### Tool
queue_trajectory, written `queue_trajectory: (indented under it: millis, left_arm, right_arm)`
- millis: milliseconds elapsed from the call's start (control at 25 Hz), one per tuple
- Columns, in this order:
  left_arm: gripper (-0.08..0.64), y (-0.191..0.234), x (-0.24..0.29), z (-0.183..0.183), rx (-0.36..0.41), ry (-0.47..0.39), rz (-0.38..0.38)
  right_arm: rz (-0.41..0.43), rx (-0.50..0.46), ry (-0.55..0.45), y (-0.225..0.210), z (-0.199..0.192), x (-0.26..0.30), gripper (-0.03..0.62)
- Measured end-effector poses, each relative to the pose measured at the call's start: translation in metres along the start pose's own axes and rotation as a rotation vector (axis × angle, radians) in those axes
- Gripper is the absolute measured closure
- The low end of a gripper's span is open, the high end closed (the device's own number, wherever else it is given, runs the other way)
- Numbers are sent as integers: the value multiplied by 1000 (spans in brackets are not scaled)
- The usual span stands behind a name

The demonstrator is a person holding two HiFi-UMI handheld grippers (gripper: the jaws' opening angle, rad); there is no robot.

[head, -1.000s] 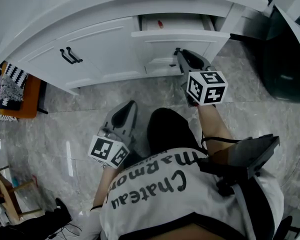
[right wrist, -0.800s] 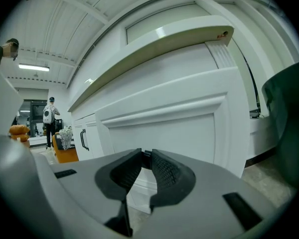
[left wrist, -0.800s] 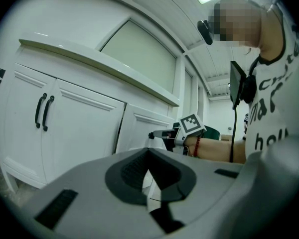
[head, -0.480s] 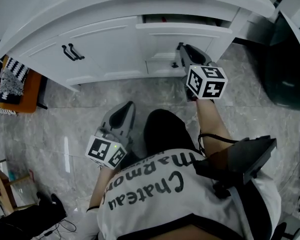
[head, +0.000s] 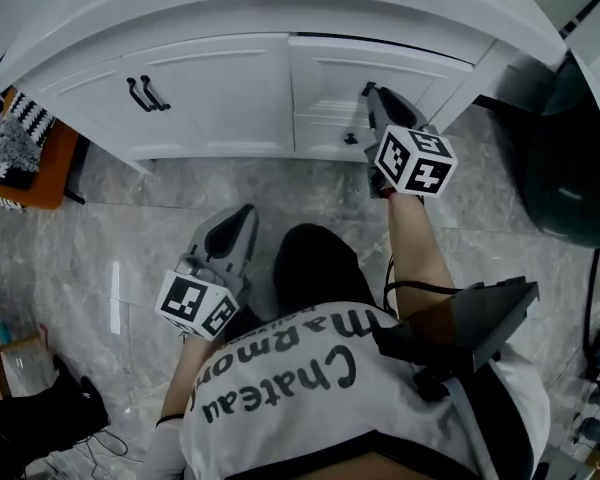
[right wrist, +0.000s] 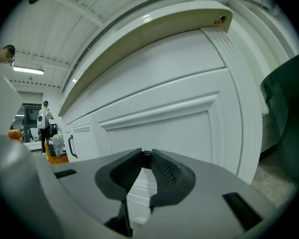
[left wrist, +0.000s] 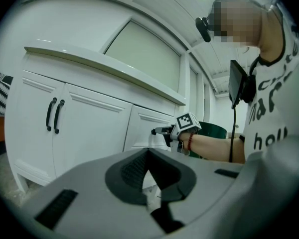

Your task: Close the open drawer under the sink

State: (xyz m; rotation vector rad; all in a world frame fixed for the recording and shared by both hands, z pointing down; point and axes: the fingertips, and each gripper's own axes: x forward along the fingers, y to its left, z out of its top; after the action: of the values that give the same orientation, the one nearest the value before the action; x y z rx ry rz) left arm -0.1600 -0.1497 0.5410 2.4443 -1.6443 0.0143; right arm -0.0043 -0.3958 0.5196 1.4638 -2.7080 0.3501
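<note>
The white drawer (head: 380, 68) under the counter sits pushed in, its front flush with the cabinet face. My right gripper (head: 370, 93) reaches level to that front and is shut on the drawer's small dark knob (right wrist: 142, 155), which shows between the fingertips in the right gripper view. The drawer panel (right wrist: 164, 128) fills that view. My left gripper (head: 245, 213) hangs low over the floor, away from the cabinet, shut with nothing in it. The left gripper view shows its own tips (left wrist: 148, 151) touching and the right gripper (left wrist: 158, 131) at the drawer.
Left of the drawer are two cabinet doors with black handles (head: 145, 93). A lower drawer with its own knob (head: 351, 138) sits below. A dark green bin (head: 570, 138) stands at the right, and an orange stool (head: 35, 168) with patterned cloth at the left.
The drawer went from standing open to pushed in flush. My right gripper moved toward the cabinet with the knob. The left gripper stayed about where it was.
</note>
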Motion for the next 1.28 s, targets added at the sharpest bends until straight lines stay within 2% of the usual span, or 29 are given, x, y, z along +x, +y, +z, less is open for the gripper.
queue_trajectory:
  millis: [120,240,320,520,640,720,880,1000,1120,1280]
  left_arm:
    - [552,2,1,-3,-2,14,-4]
    - [552,6,1,-9,-7,26,-2]
    - [552,8,-1,-12,-14,5,-15]
    - [552,2,-11,-28,-89,-84,-126]
    - [552,-9,-23,-47,-123,-52,-193]
    - [552,-7,-29,-48,-151,-28,-191]
    - [552,-8,-48,-30,-220,-1,-127]
    - [552,-23,-69,-8,-272,20,-115]
    - [552,-38,-84,23,-291,47,-120]
    - [552,-61,-107,77,-343,67,-104]
  right_arm:
    - [7,37,-2,-3,3,4,517]
    - [4,8,-9,-2,3,4,515]
    - [15,7,-3,-1,3,6,512]
    - [64,71,-2,-3,3,7,502]
    - [81,98,2,-3,2,1,499]
    - [72,101,-1,-3,4,1,499]
    - [26,102,47,-2,7,6,502]
    - [-15,169,112,-3,2,5,500]
    - [-59,245,173,-6,0,6,481]
    - [-112,239,297,-11,-2,4,443]
